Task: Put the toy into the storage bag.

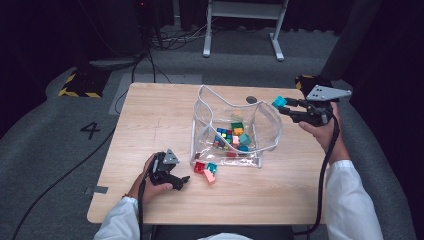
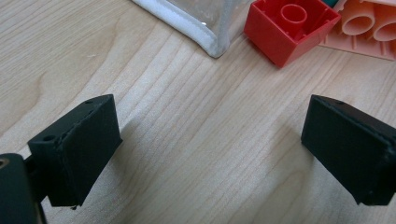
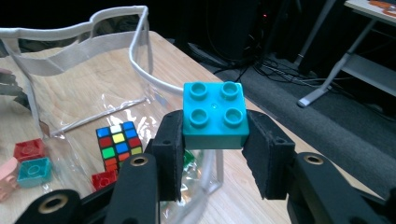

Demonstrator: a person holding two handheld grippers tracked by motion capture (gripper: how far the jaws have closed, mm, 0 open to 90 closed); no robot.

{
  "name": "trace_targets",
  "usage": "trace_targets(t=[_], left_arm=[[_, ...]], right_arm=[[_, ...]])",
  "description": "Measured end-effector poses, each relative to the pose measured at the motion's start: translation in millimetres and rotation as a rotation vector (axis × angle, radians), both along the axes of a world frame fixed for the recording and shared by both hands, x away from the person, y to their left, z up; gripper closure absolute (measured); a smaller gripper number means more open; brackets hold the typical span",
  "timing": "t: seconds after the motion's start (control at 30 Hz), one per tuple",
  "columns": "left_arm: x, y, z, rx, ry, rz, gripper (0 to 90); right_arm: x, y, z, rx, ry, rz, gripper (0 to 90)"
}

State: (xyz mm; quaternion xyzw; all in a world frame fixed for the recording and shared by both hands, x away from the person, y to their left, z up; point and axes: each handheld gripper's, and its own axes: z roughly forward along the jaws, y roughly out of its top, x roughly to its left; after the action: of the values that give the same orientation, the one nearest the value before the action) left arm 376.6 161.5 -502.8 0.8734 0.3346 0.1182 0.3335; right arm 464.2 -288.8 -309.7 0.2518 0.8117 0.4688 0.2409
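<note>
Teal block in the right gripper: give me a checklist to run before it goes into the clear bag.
1. Right gripper clamps the teal block on both sides: ok.
2. Block sits level between the pads: ok.
3. Clear bag mouth stands open: ok.
4. Block is over the bag opening: not ok, it hangs at the rim.
5. Left gripper is open and holds nothing: ok.
6. Room inside among the cube and bricks: cannot tell.
</note>
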Motion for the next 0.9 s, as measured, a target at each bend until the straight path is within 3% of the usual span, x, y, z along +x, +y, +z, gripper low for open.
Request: trace_targets(t=[0.17, 0.53, 0.77, 0.9], left_arm=[[0.0, 0.0, 0.0, 0.000, 0.000, 0.000, 4.6], [0.0, 0.0, 0.0, 0.000, -0.001, 0.000, 4.6], [-0.3, -0.5, -0.7, -0.010, 0.012, -0.003, 4.6], [-0.6, -0.5, -0.8, -0.011, 0.010, -0.002, 4.6]], right_arm=[[3.2, 18.8, 0.1, -0.023, 0.005, 0.029, 59.3], [8.7, 56.5, -7.2, -0.022, 0.025, 0.162, 59.3], [10.4, 82.8, -11.5, -0.098, 0.024, 0.240, 59.2], [13.3, 94.7, -16.3, -0.145, 0.042, 0.246, 59.2]])
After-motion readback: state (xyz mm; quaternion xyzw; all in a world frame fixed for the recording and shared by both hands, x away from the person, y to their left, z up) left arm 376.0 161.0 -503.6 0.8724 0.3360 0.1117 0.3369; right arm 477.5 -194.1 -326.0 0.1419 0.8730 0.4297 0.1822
